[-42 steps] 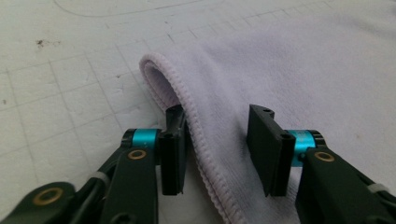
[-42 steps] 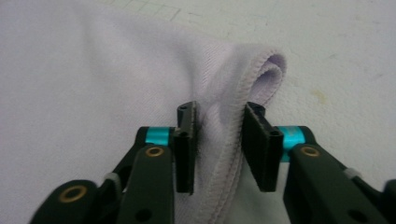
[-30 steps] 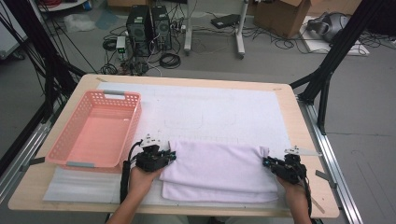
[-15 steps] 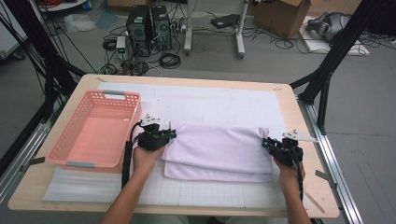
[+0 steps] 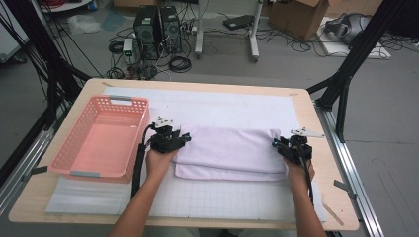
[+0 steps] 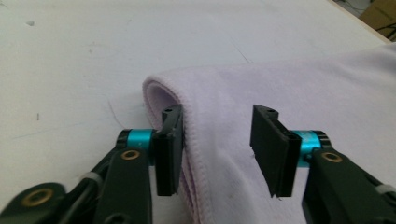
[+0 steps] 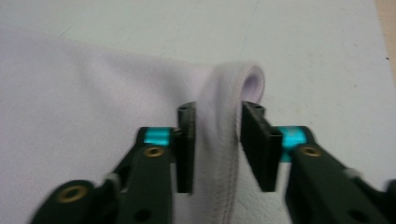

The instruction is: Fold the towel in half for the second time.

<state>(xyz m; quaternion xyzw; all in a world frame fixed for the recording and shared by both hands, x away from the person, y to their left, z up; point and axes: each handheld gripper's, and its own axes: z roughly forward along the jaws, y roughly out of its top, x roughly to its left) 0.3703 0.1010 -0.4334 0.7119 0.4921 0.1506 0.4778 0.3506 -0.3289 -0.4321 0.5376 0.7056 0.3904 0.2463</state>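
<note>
A folded lilac towel (image 5: 228, 150) is seen at the centre of the high view, laid on a white gridded mat (image 5: 222, 197) that covers most of the wooden bench (image 5: 323, 148). Its long axis is run from left to right across the frame, with a rolled fold along the upper edge and a lower layer showing along the bottom edge.

The left gripper (image 5: 170, 139) is held at the towel's left end, just right of a pink plastic basket (image 5: 74, 160) that is set in the left half of the frame. In the left gripper view, the fingers (image 6: 169, 149) are spread apart, with the rolled hem of the towel (image 6: 289, 93) lying between them, against the left finger and clear of the right one.

The right gripper (image 5: 291, 148) is held at the towel's right end, near the bench's right edge. In the right gripper view, its fingers (image 7: 186, 144) are also parted, and the looped edge of the towel (image 7: 93, 107) is stood upright in the gap, touching the left finger while a narrow space is left at the right one.

Computer towers (image 5: 158, 27), cables and a cardboard box (image 5: 296, 17) are seen on the floor along the top of the high view.
</note>
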